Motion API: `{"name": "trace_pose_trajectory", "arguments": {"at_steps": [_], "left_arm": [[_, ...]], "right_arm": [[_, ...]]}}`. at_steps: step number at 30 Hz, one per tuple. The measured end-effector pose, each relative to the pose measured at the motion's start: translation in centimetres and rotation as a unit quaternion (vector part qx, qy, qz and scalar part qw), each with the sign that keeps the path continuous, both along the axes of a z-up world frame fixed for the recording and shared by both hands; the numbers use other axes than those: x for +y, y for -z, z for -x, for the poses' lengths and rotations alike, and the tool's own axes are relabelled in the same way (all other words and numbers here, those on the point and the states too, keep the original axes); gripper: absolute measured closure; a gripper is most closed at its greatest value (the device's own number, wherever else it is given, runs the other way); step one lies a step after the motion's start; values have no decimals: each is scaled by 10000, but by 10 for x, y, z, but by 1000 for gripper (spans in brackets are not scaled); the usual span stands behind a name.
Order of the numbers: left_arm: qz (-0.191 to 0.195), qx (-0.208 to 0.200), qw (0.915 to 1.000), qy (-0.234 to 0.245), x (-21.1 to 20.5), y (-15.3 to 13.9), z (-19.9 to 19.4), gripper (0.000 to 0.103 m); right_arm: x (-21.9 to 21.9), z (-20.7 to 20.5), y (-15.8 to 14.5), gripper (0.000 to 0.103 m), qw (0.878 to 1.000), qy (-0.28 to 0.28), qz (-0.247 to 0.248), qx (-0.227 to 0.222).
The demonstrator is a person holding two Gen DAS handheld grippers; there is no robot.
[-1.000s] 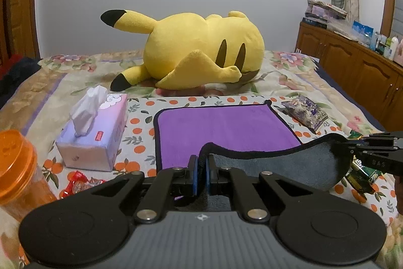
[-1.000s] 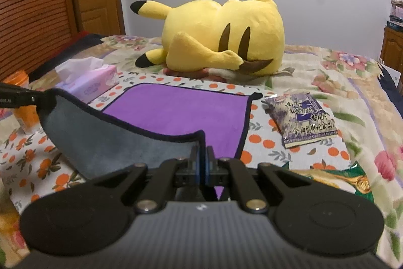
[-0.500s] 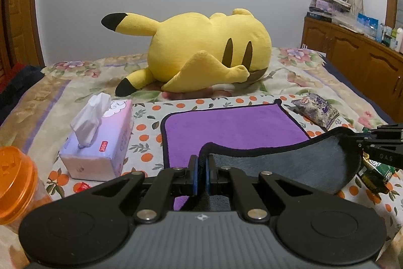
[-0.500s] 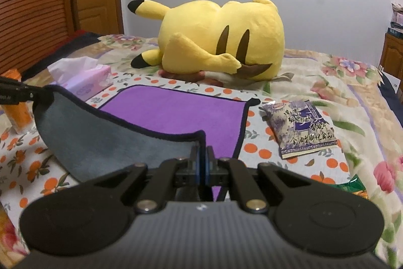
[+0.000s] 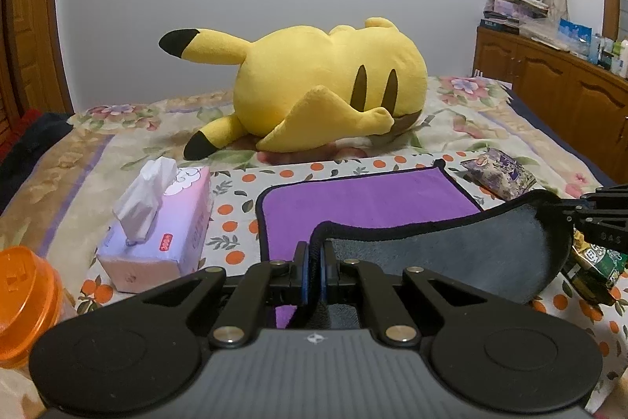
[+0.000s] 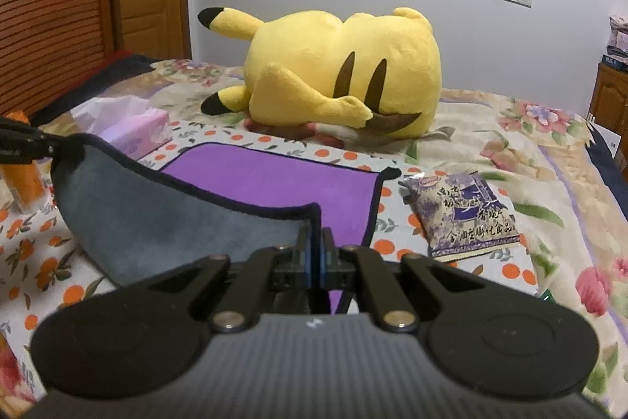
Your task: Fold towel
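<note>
A purple towel (image 5: 365, 199) with a black hem and a grey underside lies on the bed; it also shows in the right wrist view (image 6: 274, 179). Its near edge is lifted and turned over, grey side (image 5: 463, 250) up. My left gripper (image 5: 314, 258) is shut on the towel's near left corner. My right gripper (image 6: 315, 242) is shut on the near right corner. Each gripper shows at the edge of the other's view, the right one (image 5: 588, 214) and the left one (image 6: 27, 144), with the raised edge sagging between them.
A big yellow plush (image 5: 325, 93) lies beyond the towel. A pink tissue box (image 5: 161, 230) and an orange jar (image 5: 23, 301) stand left. A purple snack bag (image 6: 463, 214) and a green packet (image 5: 592, 262) lie right. Wooden cabinets (image 5: 557, 85) line the right wall.
Both grippers have moved forward over the towel toward the plush, carrying the lifted near edge with them. The tissue box and jar have slid back in the left view.
</note>
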State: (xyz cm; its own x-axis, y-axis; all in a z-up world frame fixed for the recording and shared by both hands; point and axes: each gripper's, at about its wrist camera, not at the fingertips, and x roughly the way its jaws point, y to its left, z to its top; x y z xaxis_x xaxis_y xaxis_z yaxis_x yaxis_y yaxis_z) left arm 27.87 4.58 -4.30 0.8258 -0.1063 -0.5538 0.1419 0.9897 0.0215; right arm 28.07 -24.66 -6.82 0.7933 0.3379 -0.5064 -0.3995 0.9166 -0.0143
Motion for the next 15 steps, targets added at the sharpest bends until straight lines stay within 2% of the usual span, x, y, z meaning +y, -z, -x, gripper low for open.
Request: {"name": "trace_pose_trajectory", "arguments": {"at_steps": [15], "left_arm": [[-87, -100, 9999, -67, -2, -3, -9, 77]], "right_arm": [[3, -5, -10, 99, 9999, 11, 1, -163]]}}
